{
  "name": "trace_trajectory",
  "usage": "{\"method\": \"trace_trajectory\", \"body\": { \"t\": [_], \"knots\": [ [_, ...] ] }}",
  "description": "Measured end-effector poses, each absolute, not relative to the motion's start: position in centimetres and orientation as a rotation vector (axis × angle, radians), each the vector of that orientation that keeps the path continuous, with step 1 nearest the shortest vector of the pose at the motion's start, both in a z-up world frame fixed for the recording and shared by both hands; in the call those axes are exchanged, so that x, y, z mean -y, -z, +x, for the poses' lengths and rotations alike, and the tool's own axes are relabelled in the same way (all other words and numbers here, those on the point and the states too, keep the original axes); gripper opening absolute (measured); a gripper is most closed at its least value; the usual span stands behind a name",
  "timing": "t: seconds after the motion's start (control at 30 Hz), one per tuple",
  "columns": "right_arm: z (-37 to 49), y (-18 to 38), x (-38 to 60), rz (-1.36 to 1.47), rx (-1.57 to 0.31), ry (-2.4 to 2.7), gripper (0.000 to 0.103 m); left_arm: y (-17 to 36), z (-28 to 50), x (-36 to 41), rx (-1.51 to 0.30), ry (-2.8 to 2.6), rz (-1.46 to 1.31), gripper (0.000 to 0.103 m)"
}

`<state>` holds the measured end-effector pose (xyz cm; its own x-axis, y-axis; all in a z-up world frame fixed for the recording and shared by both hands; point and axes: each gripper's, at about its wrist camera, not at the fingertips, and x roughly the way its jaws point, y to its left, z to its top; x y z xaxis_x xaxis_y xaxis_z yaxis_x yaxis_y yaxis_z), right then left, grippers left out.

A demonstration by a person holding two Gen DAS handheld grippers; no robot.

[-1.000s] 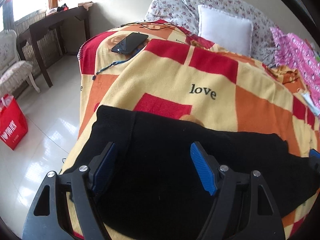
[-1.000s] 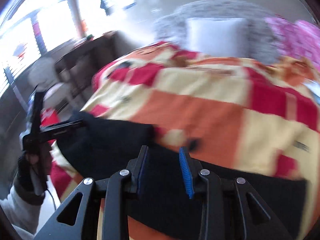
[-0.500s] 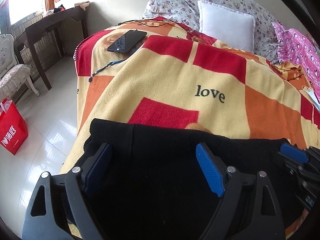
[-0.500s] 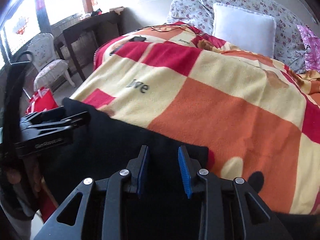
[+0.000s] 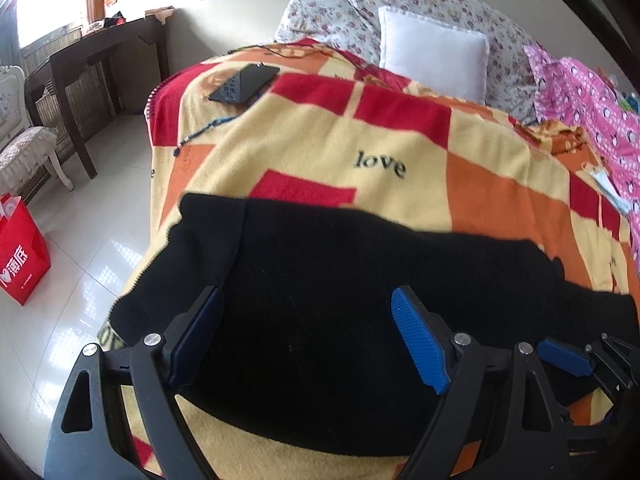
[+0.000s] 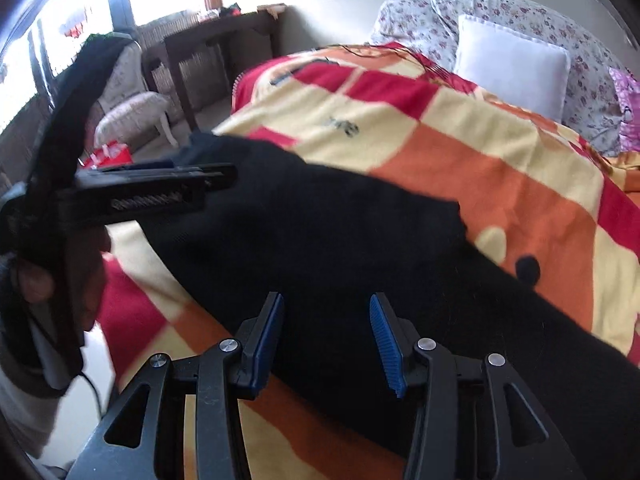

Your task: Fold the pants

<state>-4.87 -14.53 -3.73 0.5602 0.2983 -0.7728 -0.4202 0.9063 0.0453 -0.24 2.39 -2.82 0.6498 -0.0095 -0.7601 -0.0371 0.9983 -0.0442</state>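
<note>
I have the black knit pants (image 5: 340, 320) lying flat on the bed, on the red, orange and cream checked fleece blanket (image 5: 320, 152) printed with the word "love". Their long axis runs across both views, from the squared end near the bed's left edge down and away to the right, where the fabric passes out of frame in the right wrist view. My left gripper (image 5: 308, 340) hangs over the left part of the garment, jaws spread wide, blue pads clear of the cloth, gripping nothing. My right gripper (image 6: 326, 340) sits over the middle stretch; its jaws have just been opening and now stand part way apart, with black fabric below the gap but no pinch that I can see, so I read it as released. In the right wrist view the left gripper (image 6: 160, 184) shows side-on, reaching over the squared end. The left hand is therefore nearer that end, the right nearer the mid-length and the trailing legs. I judge the next fold turns on this: the cloth lies below and ahead of both grippers, so each must drop onto an edge before carrying one end along the axis over the other. Whether the pants are already doubled lengthwise I cannot tell; black hides the layers.
</note>
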Motion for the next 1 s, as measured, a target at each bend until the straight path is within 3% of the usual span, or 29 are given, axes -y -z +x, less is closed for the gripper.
{"method": "trace_trajectory", "body": {
  "t": [0.27, 0.4, 0.5, 1.0],
  "knots": [
    [-6.0, 2.6, 16.0, -0.135, -0.861, -0.380, 0.047, 1.8, -1.2, -2.3, -0.832, 0.000, -0.074, 0.086],
    [-6.3, 1.6, 17.5, -0.125, -0.835, -0.326, 0.055, 0.7, -1.7, -1.2, -0.799, 0.029, -0.071, 0.086],
    [-6.6, 1.4, 18.9, -0.126, -0.832, -0.283, 0.055, -0.1, -1.9, 0.2, -0.779, 0.073, -0.065, 0.086],
    [-9.6, 2.3, 29.5, -0.012, -0.854, -0.095, 0.057, 0.9, -1.5, 9.7, -0.869, 0.305, -0.012, 0.086]
  ]
}}
